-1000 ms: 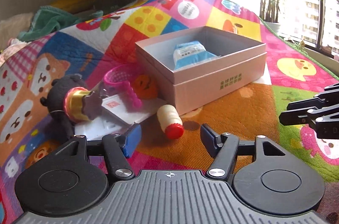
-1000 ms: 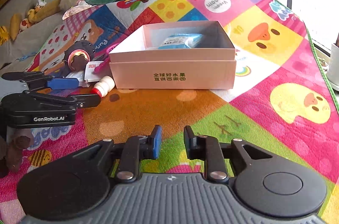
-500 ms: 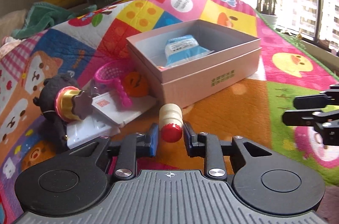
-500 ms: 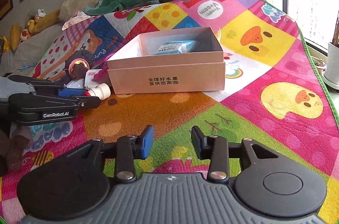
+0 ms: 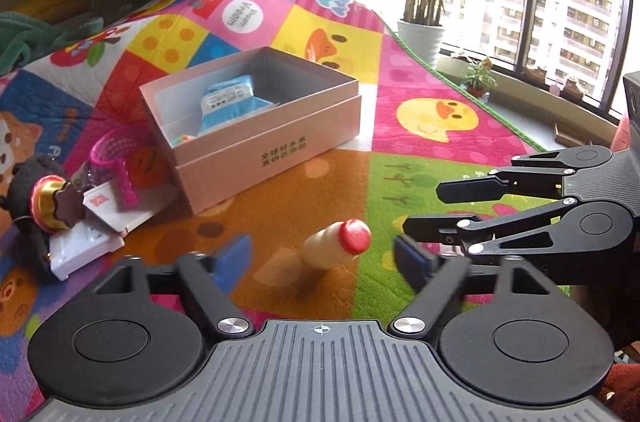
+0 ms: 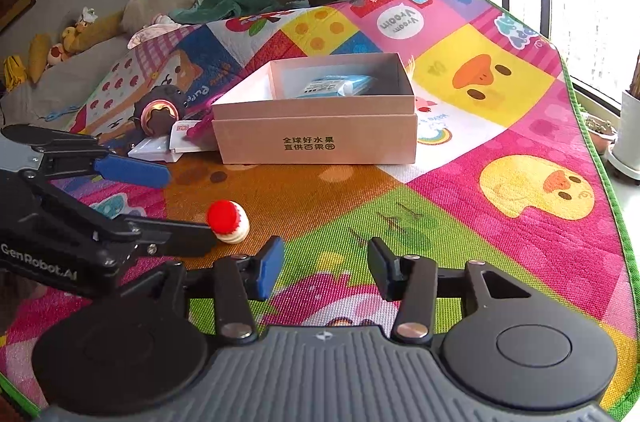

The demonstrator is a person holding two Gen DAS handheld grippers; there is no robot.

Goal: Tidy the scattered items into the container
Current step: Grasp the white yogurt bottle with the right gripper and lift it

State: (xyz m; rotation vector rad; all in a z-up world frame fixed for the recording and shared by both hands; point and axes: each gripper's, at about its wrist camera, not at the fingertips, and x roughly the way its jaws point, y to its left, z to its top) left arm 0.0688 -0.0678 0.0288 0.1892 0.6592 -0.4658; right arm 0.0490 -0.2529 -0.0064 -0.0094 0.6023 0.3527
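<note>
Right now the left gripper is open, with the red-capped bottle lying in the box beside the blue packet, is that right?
Not quite: the red-capped bottle is on the mat, between the left gripper's opening jaws, as the left wrist view shows. Only the blue packet is clearly in the box.

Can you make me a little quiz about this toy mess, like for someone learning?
1. True or false: the red-capped bottle is already inside the box.
2. What blue thing lies in the box?
3. Which is wider apart: A, the left gripper, or B, the right gripper?

Key:
1. False. It lies on the mat, between the left gripper's opening jaws, untouched.
2. A blue packet.
3. A. Both are opening; the right holds nothing.
</note>
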